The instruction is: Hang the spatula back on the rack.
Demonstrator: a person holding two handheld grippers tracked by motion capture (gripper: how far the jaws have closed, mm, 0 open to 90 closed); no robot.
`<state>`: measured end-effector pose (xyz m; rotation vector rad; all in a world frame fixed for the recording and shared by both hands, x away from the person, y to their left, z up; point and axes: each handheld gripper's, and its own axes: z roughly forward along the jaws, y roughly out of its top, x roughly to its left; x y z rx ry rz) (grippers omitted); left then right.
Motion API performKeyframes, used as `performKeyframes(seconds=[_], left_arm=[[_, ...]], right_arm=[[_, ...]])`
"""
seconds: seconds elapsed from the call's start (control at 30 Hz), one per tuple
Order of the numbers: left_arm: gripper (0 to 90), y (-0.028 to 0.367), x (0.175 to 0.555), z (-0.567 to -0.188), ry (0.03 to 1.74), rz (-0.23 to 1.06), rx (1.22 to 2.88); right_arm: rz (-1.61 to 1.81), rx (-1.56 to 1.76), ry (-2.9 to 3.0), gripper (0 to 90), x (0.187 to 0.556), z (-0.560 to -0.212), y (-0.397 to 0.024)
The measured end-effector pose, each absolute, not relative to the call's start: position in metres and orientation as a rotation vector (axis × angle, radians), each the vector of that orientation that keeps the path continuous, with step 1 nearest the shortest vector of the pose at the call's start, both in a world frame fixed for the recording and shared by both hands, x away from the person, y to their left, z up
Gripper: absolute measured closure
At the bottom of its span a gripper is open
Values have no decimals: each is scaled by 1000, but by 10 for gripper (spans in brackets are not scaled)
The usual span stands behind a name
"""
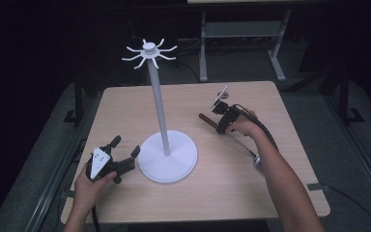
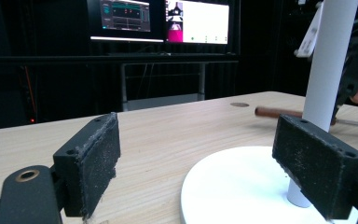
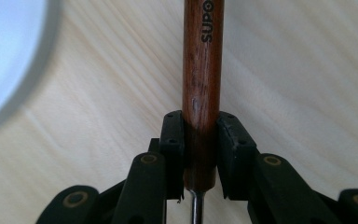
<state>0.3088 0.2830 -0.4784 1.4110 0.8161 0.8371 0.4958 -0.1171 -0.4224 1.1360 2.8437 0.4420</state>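
Observation:
A utensil with a dark wooden handle [image 3: 203, 70] and a thin metal shaft [image 1: 241, 144] lies on the wooden table [image 1: 212, 193], right of centre. My right gripper [image 1: 220, 126] points down at it, and in the right gripper view both pads of this gripper [image 3: 200, 149] press the handle's lower end, so it is shut on the handle. A white stand rises mid-table, with a round base [image 1: 167, 157], a tall pole [image 1: 158, 96] and a crown of hooks [image 1: 149, 50]. My left gripper [image 1: 125, 147] rests open beside the base, its pads [image 2: 93, 158] wide apart with nothing between them.
The stand's pole [image 2: 328, 60] and base [image 2: 242, 186] sit close in front of the left gripper. A small round brown mark [image 2: 239, 104] lies on the far tabletop. Metal frame legs [image 1: 203, 48] and lit monitors [image 2: 163, 21] stand beyond the table's far edge.

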Motion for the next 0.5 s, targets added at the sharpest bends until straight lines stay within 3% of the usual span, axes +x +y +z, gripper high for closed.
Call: performKeyframes(seconds=[0.5], left_arm=[[144, 283, 309, -478, 819, 840, 1408]], right_arm=[[873, 1067, 2675, 738, 463, -374, -152]])
